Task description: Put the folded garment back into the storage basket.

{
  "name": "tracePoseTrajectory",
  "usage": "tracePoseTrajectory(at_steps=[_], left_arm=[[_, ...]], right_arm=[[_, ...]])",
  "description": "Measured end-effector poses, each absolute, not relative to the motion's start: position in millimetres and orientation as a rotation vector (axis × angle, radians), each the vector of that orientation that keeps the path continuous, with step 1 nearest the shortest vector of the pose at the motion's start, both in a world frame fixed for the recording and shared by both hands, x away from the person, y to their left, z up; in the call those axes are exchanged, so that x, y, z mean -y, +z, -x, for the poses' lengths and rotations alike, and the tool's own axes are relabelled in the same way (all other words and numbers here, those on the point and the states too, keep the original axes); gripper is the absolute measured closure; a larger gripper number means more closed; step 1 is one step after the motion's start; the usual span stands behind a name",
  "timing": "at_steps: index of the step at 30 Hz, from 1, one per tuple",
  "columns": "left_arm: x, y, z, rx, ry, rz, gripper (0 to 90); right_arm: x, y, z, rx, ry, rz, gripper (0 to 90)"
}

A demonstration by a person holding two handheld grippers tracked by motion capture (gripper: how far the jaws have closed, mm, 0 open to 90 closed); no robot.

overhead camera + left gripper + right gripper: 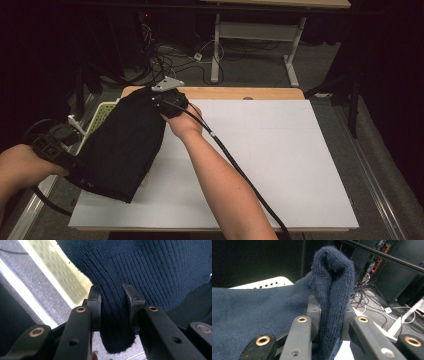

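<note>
1. We see a dark navy knitted garment (122, 145) held up between the two grippers at the left side of the white surface (280, 165), its lower edge hanging just over the surface's near left part.
2. The left gripper (75, 170) sits at the near left, off the surface's edge. In the left gripper view its jaws are closed on a fold of the garment's ribbed hem (113, 312); the rib runs straight between the pads (a short tongue of fabric hangs out below them).
3. The right gripper (162, 100) is raised at the far left of the surface, near its wooden far edge (240, 93), with its grey three-cornered plate (167, 84) on top. In the right gripper view its jaws clamp a bunched fold of the same knit (332, 290), which stands up above the pads and rounds over.
4. From the right gripper the garment slopes down toward the left gripper, spread as one broad panel.
5. A pale yellow perforated basket (102, 116) stands just beside the surface's left edge, partly behind the garment; its wall shows in the left gripper view (60, 277).
6. The right gripper's black cable (235, 165) trails along the forearm across the surface.
</note>
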State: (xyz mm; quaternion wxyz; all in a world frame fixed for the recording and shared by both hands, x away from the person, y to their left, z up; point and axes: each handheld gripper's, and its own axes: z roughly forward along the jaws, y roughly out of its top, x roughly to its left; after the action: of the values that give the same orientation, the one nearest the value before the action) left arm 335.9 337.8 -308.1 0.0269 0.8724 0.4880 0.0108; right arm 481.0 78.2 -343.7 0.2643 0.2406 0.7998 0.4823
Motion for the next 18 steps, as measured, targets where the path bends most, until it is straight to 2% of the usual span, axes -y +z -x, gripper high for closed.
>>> tracePoseTrajectory(at_steps=[10, 18], left_arm=[[-362, -299, -327, -1.587, 0.072, -2.646, 69.1], [-364, -319, -335, -1.638, 0.050, -2.606, 68.5]], right_arm=[[-117, -333, -492, -2.177, 1.360, -0.611, 77.5], [-133, -368, -518, -2.248, 1.268, -0.686, 77.4]])
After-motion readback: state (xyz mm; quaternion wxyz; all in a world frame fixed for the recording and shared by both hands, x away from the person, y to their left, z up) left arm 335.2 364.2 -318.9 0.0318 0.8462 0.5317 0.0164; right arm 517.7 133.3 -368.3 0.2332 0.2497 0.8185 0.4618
